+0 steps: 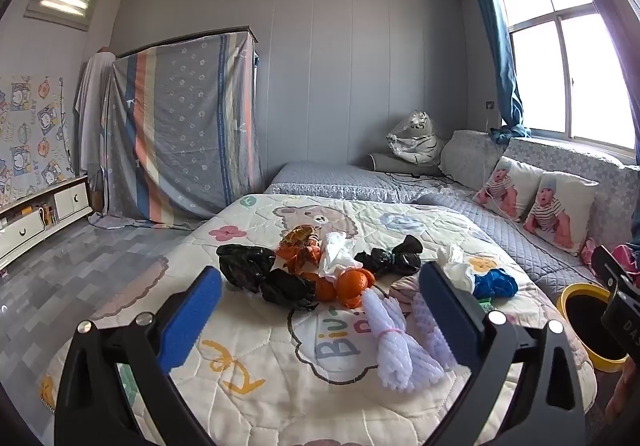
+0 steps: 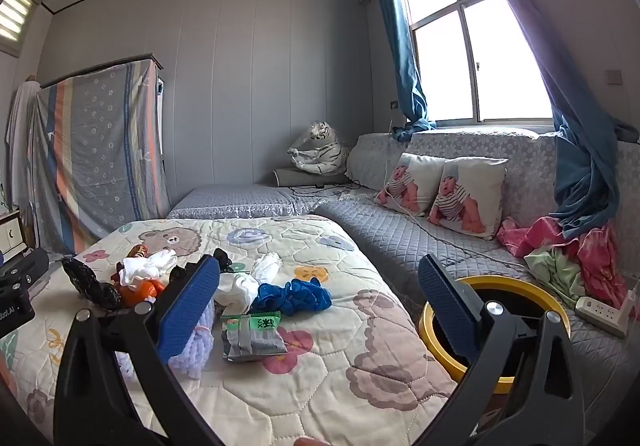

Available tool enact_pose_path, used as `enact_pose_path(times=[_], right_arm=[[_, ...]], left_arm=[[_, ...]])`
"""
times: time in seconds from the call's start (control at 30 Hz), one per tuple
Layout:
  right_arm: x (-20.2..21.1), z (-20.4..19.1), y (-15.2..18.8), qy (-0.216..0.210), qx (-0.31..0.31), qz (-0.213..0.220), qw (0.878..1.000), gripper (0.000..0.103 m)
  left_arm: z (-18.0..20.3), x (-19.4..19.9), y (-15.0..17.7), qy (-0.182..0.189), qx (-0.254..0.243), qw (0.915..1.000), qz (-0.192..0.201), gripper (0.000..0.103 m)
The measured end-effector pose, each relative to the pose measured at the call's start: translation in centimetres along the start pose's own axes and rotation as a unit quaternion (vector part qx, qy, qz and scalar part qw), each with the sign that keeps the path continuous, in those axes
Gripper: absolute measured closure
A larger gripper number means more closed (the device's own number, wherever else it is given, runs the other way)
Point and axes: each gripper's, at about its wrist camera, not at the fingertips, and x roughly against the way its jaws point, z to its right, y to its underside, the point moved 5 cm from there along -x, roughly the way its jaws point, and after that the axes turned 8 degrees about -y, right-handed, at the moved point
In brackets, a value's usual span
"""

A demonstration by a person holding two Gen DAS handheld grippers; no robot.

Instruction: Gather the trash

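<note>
Trash lies in a heap on the cartoon quilt [image 1: 256, 378]: black plastic bags [image 1: 256, 270], orange peel [image 1: 352, 286], white tissue [image 1: 334, 254], lilac foam fruit nets [image 1: 394, 346] and a blue plastic bag [image 1: 494, 282]. My left gripper [image 1: 320, 322] is open and empty, hovering just short of the heap. In the right wrist view I see the blue bag [image 2: 294, 296], white tissues [image 2: 244, 286] and a silver-green wrapper [image 2: 252, 336]. My right gripper [image 2: 320, 310] is open and empty above the quilt's right edge, beside the yellow-rimmed black bin [image 2: 430, 330].
The bin also shows at the right in the left wrist view [image 1: 568, 296]. A grey quilted sofa bed [image 2: 420, 238] carries two baby-print pillows [image 2: 468, 189], pink clothes [image 2: 576, 258] and a power strip [image 2: 600, 314]. A covered wardrobe [image 1: 180, 125] stands at the far left.
</note>
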Motion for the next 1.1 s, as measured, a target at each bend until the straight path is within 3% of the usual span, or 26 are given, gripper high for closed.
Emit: enact_pose_path(times=[1.1], right_arm=[[0.04, 0.10, -0.01, 0.000, -0.002, -0.001, 1.000, 0.008]], left_arm=[[0.02, -0.14, 0.02, 0.001, 0.000, 1.0000, -0.005, 0.008]])
